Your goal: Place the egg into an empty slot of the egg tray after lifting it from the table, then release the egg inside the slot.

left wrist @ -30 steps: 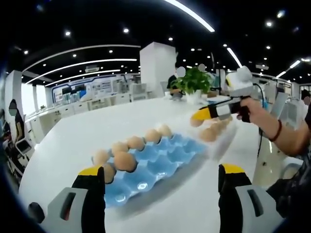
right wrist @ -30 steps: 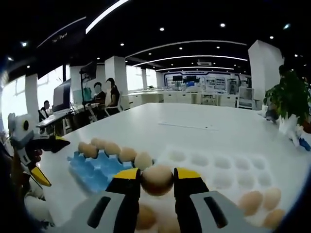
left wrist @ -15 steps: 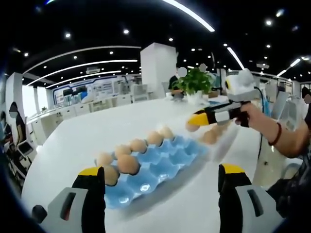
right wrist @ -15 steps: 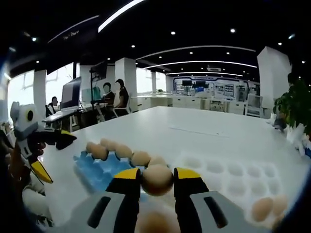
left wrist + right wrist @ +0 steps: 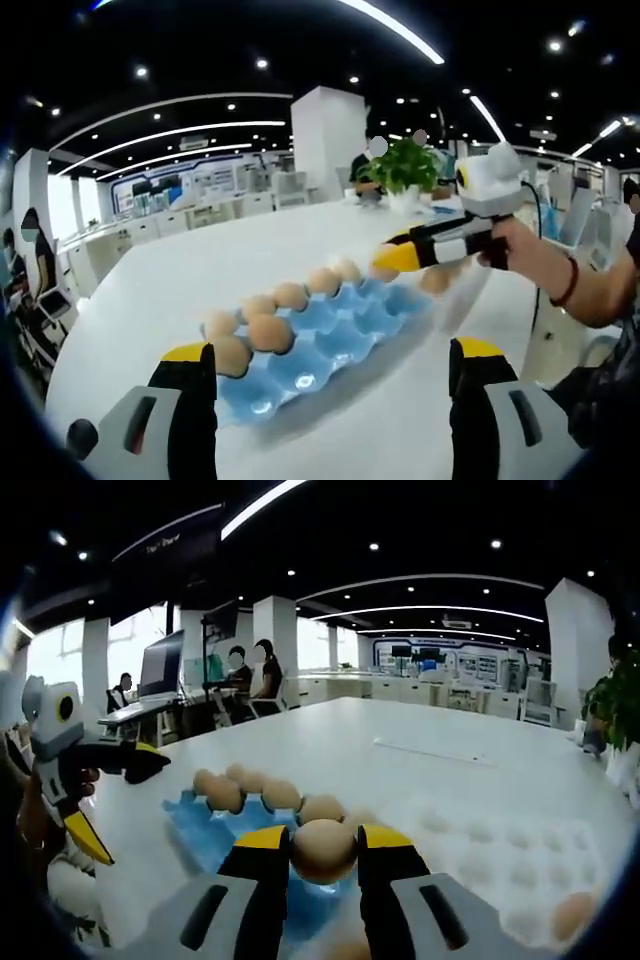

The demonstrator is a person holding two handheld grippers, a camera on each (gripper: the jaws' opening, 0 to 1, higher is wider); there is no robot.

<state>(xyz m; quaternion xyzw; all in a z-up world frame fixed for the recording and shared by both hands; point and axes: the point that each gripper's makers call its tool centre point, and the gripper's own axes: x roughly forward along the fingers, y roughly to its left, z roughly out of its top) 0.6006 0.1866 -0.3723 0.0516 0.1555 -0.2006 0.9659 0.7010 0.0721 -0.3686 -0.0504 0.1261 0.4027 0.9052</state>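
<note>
brown egg [image 5: 323, 849] above blue egg tray [image 5: 205, 832]

- Eggs [image 5: 290, 296] are filling the blue tray's [image 5: 330, 345] far row, blocking those slots.
- Near slots [image 5: 300, 378] are lying open from above.
- The right tool [image 5: 385, 262] is hanging over the tray's far end.
- Bare table [image 5: 190, 275] is stretching beyond.

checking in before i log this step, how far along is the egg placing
Done: the egg is off the table, clamped in the right tongs. In hand: it is being carried above the blue egg tray, near the tray's far end in the left gripper view. Left: lower it into an empty slot and open the tongs. The left tongs are open and idle.
</note>
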